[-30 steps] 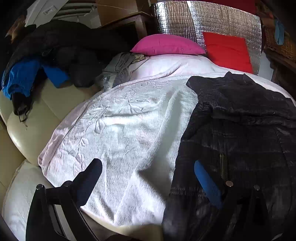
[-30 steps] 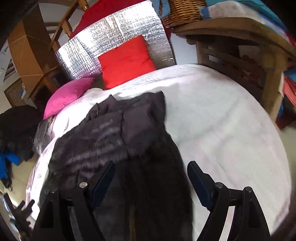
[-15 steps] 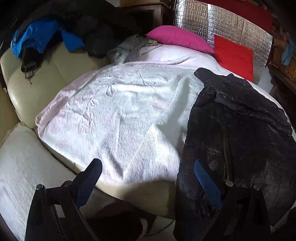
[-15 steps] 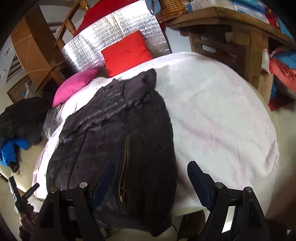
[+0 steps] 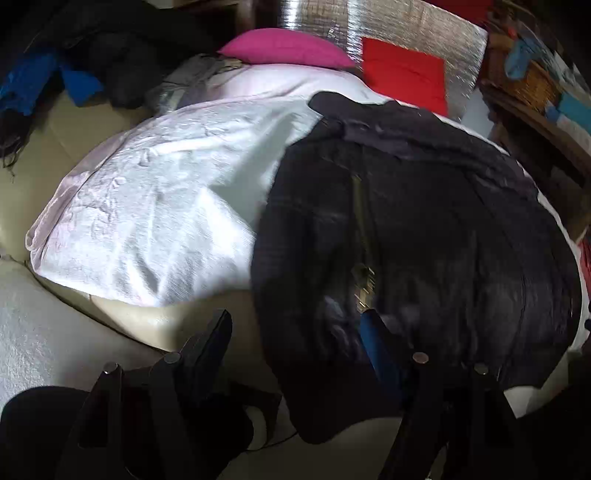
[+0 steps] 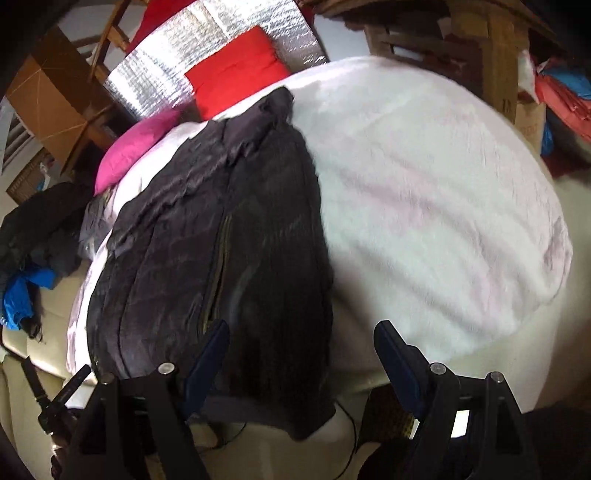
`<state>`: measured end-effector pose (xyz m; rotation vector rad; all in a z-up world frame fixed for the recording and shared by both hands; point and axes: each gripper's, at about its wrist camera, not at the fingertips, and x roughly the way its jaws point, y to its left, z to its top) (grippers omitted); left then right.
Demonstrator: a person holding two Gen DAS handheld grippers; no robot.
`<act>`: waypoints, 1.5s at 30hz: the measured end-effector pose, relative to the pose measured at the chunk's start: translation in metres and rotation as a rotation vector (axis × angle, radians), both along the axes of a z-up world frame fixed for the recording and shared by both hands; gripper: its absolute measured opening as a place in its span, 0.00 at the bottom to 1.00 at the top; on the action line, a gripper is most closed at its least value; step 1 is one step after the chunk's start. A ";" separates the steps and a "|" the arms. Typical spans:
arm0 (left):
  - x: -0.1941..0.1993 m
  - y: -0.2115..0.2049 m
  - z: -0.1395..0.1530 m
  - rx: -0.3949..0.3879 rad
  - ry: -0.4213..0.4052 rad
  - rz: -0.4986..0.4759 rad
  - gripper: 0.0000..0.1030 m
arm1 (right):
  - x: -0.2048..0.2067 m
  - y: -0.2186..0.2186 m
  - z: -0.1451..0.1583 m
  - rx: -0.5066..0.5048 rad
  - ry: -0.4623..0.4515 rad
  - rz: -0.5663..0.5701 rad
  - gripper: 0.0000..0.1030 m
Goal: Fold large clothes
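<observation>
A large black padded jacket lies spread front-up on a pale pink blanket, zipper running down its middle, hem hanging over the near edge. It also shows in the right wrist view. My left gripper is open and empty, just off the hem's left corner. My right gripper is open and empty, over the hem's right corner. The left gripper's tip shows in the right wrist view.
A pink pillow and a red pillow lean on a silver foil panel at the far end. A heap of dark and blue clothes lies at left on cream cushions. A wooden table stands at right.
Both grippers have pulled back toward the near edge of the bed. The jacket, earlier bunched and half folded, now lies stretched out flat with its hem over the edge.
</observation>
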<state>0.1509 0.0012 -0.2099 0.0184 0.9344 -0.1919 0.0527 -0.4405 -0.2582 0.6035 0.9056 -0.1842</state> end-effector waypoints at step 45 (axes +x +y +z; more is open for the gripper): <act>0.002 0.017 -0.032 -0.108 0.160 -0.061 0.10 | 0.013 0.075 -0.002 0.011 0.015 0.226 0.23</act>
